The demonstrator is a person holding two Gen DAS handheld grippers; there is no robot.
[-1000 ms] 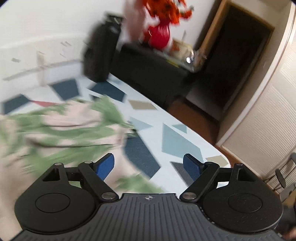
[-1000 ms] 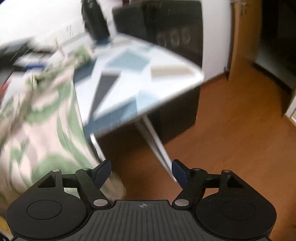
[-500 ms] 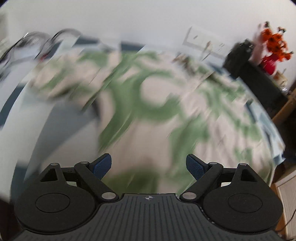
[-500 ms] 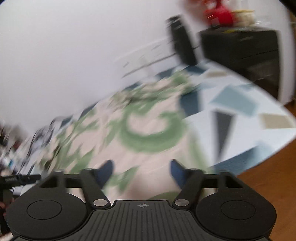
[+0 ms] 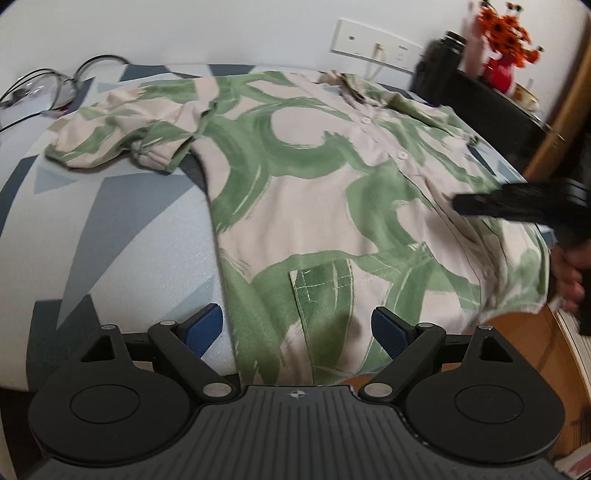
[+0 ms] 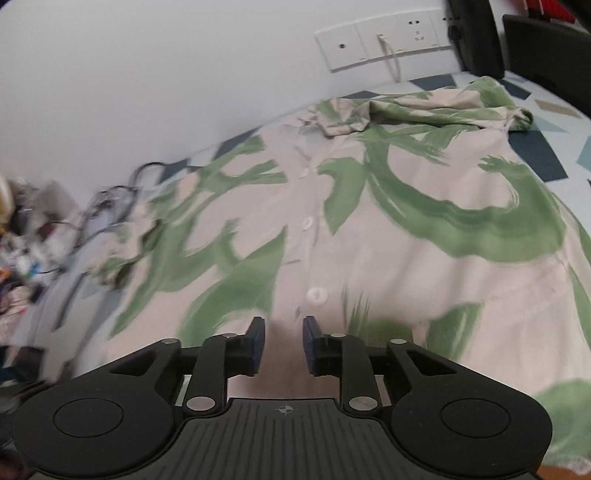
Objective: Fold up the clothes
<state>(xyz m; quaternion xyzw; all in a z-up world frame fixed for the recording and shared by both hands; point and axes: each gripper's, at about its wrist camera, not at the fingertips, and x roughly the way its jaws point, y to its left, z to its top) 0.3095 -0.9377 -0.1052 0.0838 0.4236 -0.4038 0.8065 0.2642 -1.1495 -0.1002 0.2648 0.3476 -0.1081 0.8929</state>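
A cream short-sleeved button-up shirt with broad green brushstroke markings [image 5: 314,192] is lying spread front-up across a padded board covered in pale fabric printed with blue and grey angular shapes [image 5: 122,236], filling the middle and right of the left wrist view, one sleeve reaching toward the upper left. The left gripper [image 5: 297,330] is hovering at the bottom centre over the shirt's hem by its chest pocket, blue-padded fingers [image 5: 203,326] standing wide apart with nothing pinched. The right gripper [image 6: 283,345] is sitting low in its own view just below the button placket, its jaws closing with a narrow gap left; cloth is lying beneath them, not squeezed. A white wall socket panel [image 6: 384,35] is showing at the upper right.
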